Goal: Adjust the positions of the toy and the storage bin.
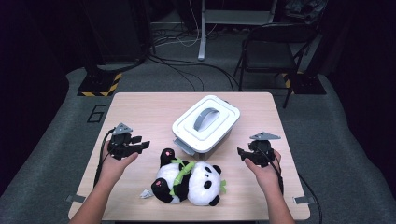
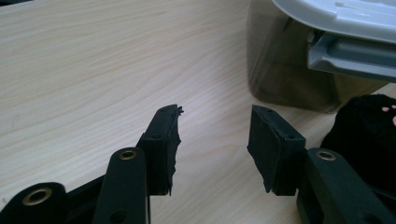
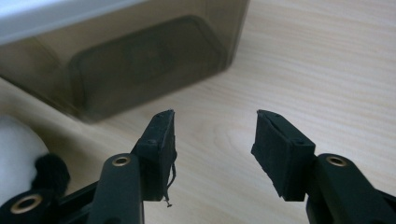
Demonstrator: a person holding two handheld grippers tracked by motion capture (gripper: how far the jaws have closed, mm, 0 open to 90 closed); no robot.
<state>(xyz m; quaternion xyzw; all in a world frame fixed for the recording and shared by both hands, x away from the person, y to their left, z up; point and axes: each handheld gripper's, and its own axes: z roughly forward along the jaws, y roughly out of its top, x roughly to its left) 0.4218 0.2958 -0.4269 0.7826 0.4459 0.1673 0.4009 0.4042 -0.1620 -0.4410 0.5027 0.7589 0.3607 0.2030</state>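
Left tongs (image 1: 138, 145): jaws parted, nothing between them.
Right tongs (image 1: 243, 153): jaws parted, nothing held.
Panda toy (image 1: 189, 179): lies on the counter (image 1: 140, 107) between both tongs, touching neither.
Lidded box (image 1: 206, 123): just beyond the panda, ahead of both tongs.

My tabletop (image 1: 140, 112): light wood grain, rounded corners, lit bright against dark room. Grey carpet floor (image 1: 56, 130) around it, number marking off far left corner. Black folding chair (image 1: 273, 46) beyond far right corner. White metal stand (image 1: 203, 28) behind far edge, black cables (image 1: 187, 70) snaking across floor. Yellow-black hazard tape (image 1: 100, 86) on base far left.
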